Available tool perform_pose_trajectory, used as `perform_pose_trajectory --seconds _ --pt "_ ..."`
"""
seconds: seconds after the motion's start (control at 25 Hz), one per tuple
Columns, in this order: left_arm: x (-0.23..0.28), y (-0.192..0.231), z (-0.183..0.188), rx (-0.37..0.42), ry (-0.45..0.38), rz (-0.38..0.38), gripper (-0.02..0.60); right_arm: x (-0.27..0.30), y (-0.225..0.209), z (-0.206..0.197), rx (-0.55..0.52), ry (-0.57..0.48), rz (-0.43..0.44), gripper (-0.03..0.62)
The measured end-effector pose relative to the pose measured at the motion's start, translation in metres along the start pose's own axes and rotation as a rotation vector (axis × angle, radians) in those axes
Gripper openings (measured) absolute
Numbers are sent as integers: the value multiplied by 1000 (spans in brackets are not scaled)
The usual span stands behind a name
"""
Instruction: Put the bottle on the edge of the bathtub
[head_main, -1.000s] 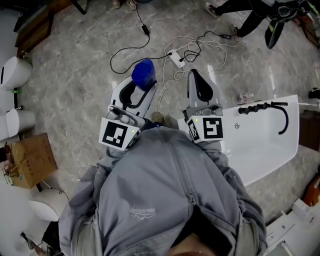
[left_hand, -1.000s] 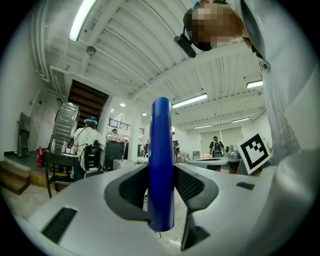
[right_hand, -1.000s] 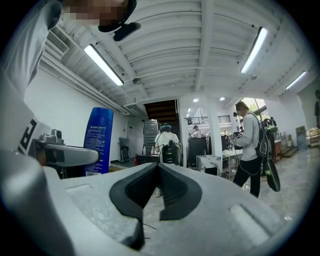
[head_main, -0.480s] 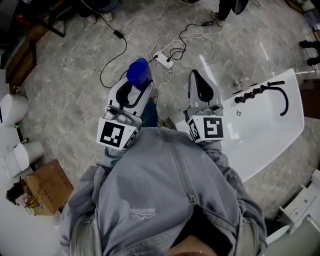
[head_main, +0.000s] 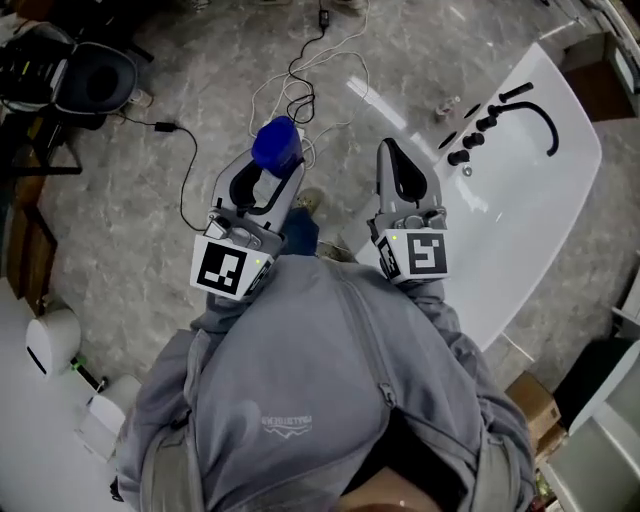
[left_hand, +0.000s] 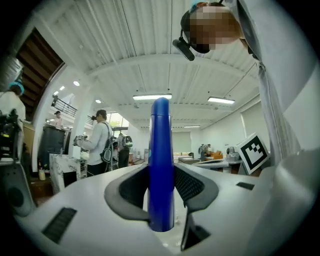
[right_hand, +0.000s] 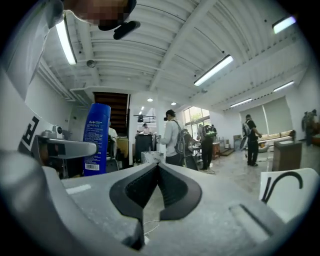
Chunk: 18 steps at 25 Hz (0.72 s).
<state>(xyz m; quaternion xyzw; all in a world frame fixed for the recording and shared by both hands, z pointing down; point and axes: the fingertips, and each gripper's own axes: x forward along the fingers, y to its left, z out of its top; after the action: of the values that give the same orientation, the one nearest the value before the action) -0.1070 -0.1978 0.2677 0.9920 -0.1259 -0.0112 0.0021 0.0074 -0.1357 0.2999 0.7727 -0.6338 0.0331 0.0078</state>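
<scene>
In the head view my left gripper is shut on the blue bottle, which stands upright above the floor. The left gripper view shows the bottle clamped between the dark pads, with its rounded top up. My right gripper sits beside it to the right, shut with nothing in it; its pads meet at the tip. The bottle also shows at the left of the right gripper view. The white bathtub with a black faucet lies to the right, apart from both grippers.
Cables and a power strip trail across the grey stone floor ahead. A black chair stands far left, white fixtures near left, a cardboard box lower right. People stand in the room beyond.
The whole view has swung: the bathtub has shifted up and to the right, and the cables have moved towards the top. Both grippers keep their places, with the bottle still held in the left.
</scene>
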Motion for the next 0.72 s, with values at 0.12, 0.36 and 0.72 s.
perform_pose_trajectory --seconds 0.12,0.36,0.72 --pt "36 2 -5 -7 39 -157 153 8 -24 1 5 -6 -128 3" --pt "97 -1 -4 -18 32 -405 153 9 -61 2 17 1 -351 3" --pt "153 -42 -6 -72 -14 -722 153 -49 -102 -11 15 52 -702 3"
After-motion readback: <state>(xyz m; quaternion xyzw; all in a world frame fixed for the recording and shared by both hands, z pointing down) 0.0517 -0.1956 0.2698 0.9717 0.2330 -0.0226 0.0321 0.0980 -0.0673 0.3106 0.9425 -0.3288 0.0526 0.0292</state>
